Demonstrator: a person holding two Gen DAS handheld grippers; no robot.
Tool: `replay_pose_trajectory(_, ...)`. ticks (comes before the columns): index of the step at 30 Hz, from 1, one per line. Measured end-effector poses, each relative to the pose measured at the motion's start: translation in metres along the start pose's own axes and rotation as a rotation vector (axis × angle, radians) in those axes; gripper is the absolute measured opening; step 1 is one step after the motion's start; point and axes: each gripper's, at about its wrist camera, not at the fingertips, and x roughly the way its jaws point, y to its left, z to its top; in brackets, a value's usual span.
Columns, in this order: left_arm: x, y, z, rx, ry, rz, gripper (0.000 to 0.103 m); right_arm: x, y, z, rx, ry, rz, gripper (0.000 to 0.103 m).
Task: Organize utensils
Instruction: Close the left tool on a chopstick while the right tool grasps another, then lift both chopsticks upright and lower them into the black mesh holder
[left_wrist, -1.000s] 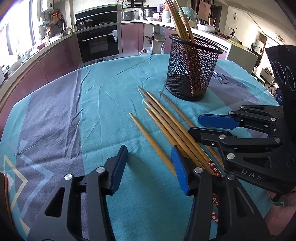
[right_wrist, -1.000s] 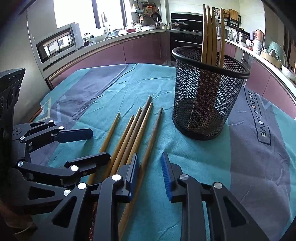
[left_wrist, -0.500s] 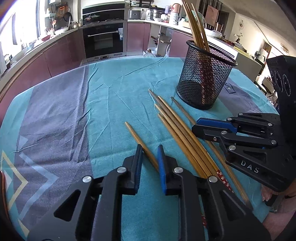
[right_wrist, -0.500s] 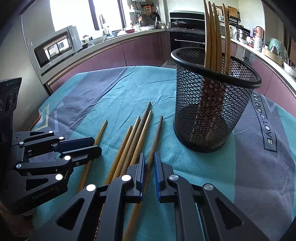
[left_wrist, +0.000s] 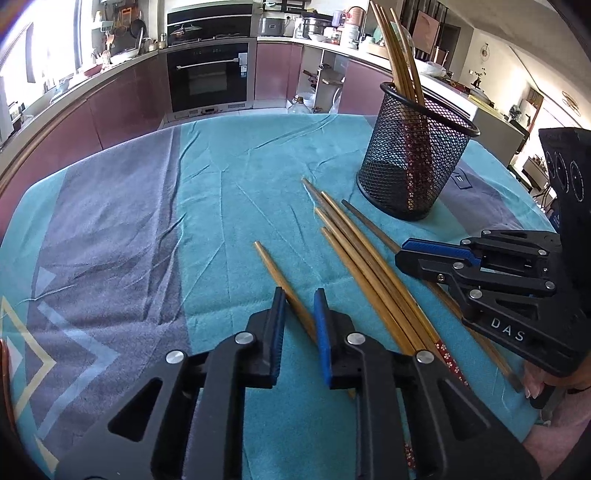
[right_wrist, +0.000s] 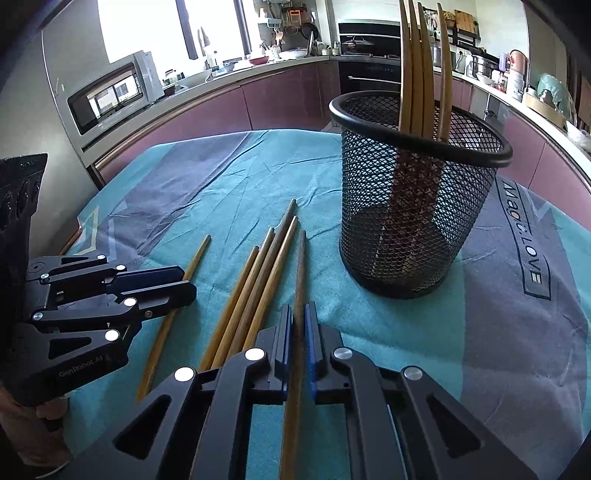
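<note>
Four chopsticks already stand in the mesh holder (right_wrist: 417, 199), six still lie beside it, the left gripper (left_wrist: 299, 314) and right gripper (right_wrist: 299, 325) each clamping one.

"DAS" on right gripper (left_wrist: 436, 258), "LOVE" on tablecloth (right_wrist: 532, 273)

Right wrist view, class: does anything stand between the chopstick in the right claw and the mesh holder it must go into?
Nothing visible does. The right claw grips the dark chopstick; only bare teal cloth lies between it and the mesh holder, whose open top already holds four chopsticks.
</note>
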Motion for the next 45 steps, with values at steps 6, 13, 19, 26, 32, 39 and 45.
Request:
replay_pose_trajectory(6,-0.003,0.001,0.002,-0.031,-0.007,0.004,0.009,-0.007,-0.004,-0.001,0.025,-0.024,0.016,0.005)
replay_pose_trajectory(13,-0.017,0.001,0.004,-0.034,-0.031,-0.043,0.001,-0.033,-0.006,0.0,0.039,-0.09,0.075,0.005)
replay_pose_trajectory(19,-0.038,0.0,0.011,-0.022,-0.073,-0.107,0.001,-0.06,-0.009,0.003,0.058,-0.159,0.123,0.005)
replay_pose_trajectory(26,-0.017,-0.007,0.004,0.028,-0.01,-0.033,0.023,-0.069,-0.009,0.005,0.057,-0.177,0.118,0.005)
replay_pose_trajectory(32,0.0,-0.016,0.0,0.076,0.015,0.043,0.02,-0.067,-0.005,0.004,0.046,-0.173,0.11,0.005)
replay_pose_trajectory(39,-0.001,-0.017,0.002,0.061,0.004,0.049,0.007,-0.075,-0.009,0.005,0.048,-0.2,0.109,0.005)
replay_pose_trajectory(45,-0.029,-0.012,0.011,0.047,-0.049,-0.033,0.007,-0.087,-0.017,0.008,0.064,-0.234,0.118,0.005)
